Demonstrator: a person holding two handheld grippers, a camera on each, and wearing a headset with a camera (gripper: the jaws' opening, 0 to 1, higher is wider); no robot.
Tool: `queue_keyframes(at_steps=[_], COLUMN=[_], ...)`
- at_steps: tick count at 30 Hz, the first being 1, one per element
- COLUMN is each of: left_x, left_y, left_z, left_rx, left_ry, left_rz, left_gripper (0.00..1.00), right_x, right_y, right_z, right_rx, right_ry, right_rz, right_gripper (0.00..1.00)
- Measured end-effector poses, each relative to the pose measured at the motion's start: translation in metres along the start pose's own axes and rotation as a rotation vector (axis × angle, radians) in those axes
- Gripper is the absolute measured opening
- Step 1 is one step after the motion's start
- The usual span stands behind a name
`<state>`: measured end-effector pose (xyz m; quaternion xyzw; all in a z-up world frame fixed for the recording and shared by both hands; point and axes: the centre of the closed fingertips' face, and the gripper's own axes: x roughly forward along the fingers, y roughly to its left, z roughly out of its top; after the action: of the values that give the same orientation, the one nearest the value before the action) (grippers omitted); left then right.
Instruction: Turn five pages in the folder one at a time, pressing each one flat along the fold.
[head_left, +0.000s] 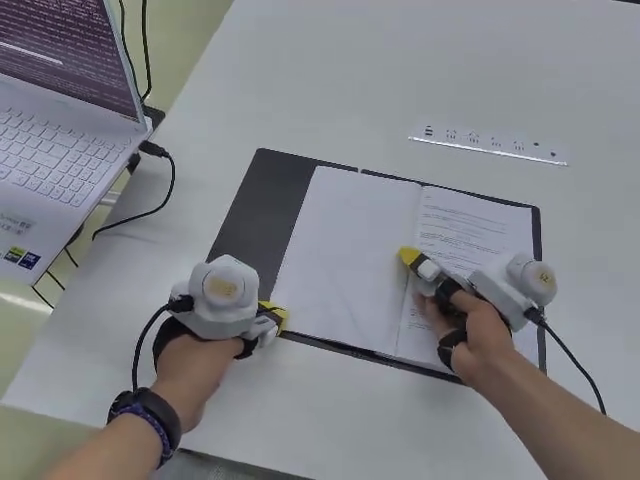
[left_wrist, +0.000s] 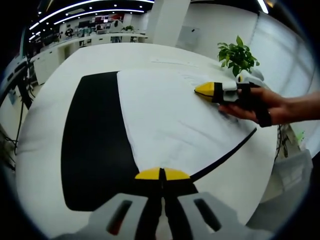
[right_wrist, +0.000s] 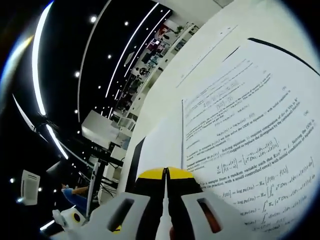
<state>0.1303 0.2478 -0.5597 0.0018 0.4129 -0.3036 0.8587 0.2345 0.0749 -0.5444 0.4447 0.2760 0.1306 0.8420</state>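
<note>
Left gripper (head_left: 273, 318) up close, pinched shut on nothing, parked at the bottom edge of the folder (head_left: 255, 215). Lying open flat on the white table (head_left: 350, 70), thin stack of pages (head_left: 345, 260) inside. Probably light, floppy, easy to crease, so best lifted by a free corner. Right gripper (head_left: 410, 259) also clamped empty, tip down by the fold.

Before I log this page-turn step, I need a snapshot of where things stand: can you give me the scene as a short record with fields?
folder: black, open on the white table
blank page: lies on the left of the fold
printed page: lies on the right of the fold
left gripper: jaws shut, tips at the folder's near edge by the blank page's corner
right gripper: jaws shut, tips down at the fold
also on table: open laptop, power strip
</note>
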Motion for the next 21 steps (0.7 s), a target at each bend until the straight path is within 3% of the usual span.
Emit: queue_keyframes(at_steps=[7,12,21], left_x=[0.0,0.0,0.0], left_y=[0.0,0.001,0.001], left_z=[0.0,0.0,0.0], left_rx=[0.001,-0.009,-0.015], left_ry=[0.002,0.002,0.003], left_rz=[-0.001,-0.003,-0.004], left_gripper=[0.0,0.0,0.0], right_x=[0.006,0.003,0.016], right_y=[-0.003,0.012,0.014], right_z=[0.008,0.008,0.02], right_rx=[-0.008,-0.01,0.002], right_ry=[-0.012,-0.028,-0.061], right_rz=[-0.005,-0.011,-0.013], right_gripper=[0.0,0.0,0.0])
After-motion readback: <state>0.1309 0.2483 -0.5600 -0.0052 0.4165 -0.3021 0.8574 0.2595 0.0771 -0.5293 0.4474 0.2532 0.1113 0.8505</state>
